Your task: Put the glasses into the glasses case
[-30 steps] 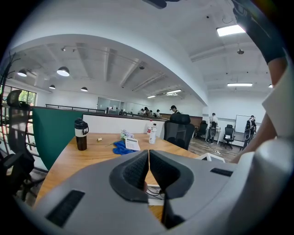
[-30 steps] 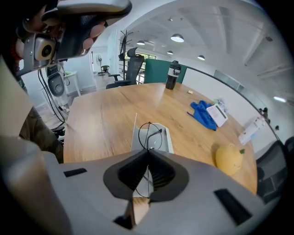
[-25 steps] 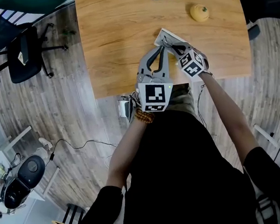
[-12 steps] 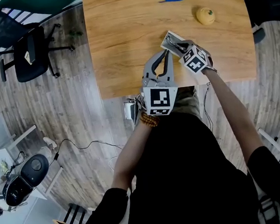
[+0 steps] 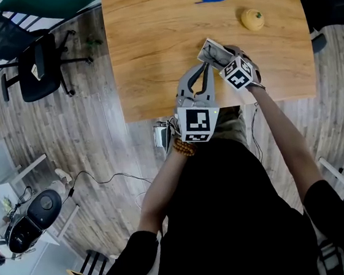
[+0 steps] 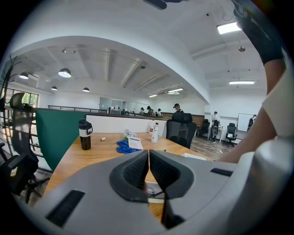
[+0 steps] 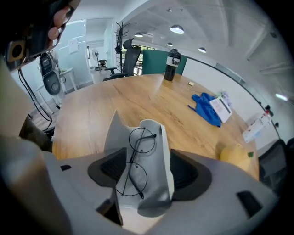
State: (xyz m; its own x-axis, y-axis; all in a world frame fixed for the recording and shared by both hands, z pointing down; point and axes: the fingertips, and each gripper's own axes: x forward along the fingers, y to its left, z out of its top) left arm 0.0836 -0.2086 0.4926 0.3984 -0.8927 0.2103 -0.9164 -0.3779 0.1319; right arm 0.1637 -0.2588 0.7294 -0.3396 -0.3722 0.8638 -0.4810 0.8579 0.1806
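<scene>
Wooden tabletop (image 5: 149, 44) carried the open glasses case (image 7: 165, 156), with the glasses (image 7: 131, 159) lying loose inside, seemingly not fully seated, between the just-opened, wide-apart jaws of the right claw (image 7: 148, 170), the left claw (image 6: 149, 160) closed empty; a jaw snagging the case on withdrawal could spill them.

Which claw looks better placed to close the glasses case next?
Probably the right claw: its jaws have just been opening and straddle the case, glasses lying inside; the left claw is shut beside it.
</scene>
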